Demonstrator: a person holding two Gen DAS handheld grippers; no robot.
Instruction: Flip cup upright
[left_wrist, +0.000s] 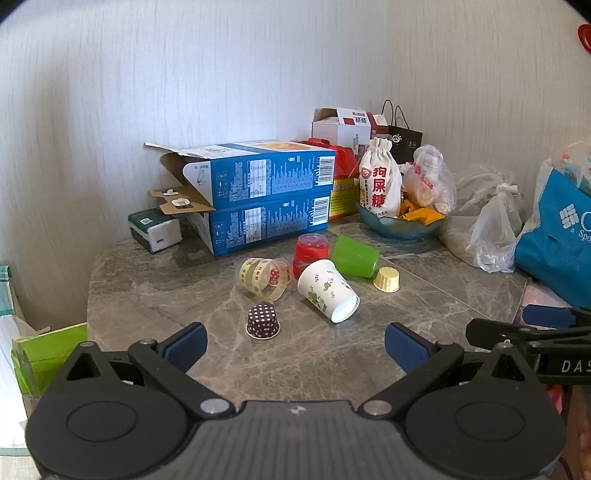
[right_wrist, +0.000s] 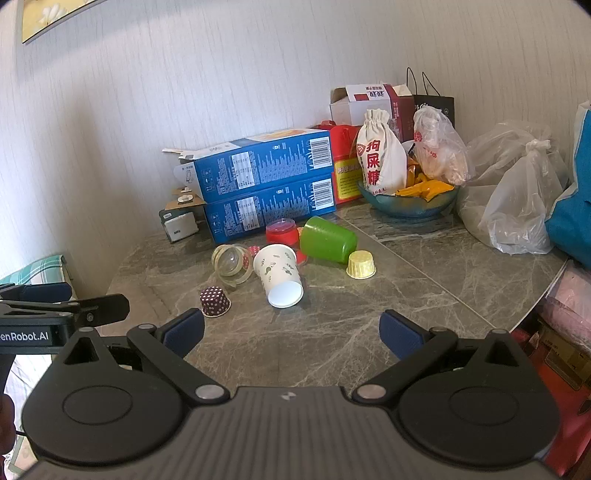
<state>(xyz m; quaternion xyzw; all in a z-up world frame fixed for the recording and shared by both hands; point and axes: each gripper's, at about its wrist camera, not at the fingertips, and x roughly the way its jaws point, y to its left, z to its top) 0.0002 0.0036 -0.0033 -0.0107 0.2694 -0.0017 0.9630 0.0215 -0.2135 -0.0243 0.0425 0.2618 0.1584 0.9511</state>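
Note:
A white paper cup (left_wrist: 328, 290) with green prints lies on its side on the grey marble table (left_wrist: 295, 354), its mouth toward me; it also shows in the right wrist view (right_wrist: 279, 275). A green plastic cup (left_wrist: 355, 256) (right_wrist: 327, 240) lies on its side behind it. A clear cup (left_wrist: 263, 277) (right_wrist: 232, 264) with yellow patterned bands lies tipped to the left. My left gripper (left_wrist: 295, 347) is open and empty, short of the cups. My right gripper (right_wrist: 291, 332) is open and empty, also short of them.
A dotted brown baking cup (left_wrist: 262, 321) and a yellow one (left_wrist: 386, 279) stand mouth-down. A red lidded jar (left_wrist: 311, 251) stands behind the cups. Stacked blue boxes (left_wrist: 258, 195), a blue bowl (left_wrist: 399, 223) of snacks, plastic bags (left_wrist: 495, 225) and a blue bag (left_wrist: 554, 236) crowd the back and right.

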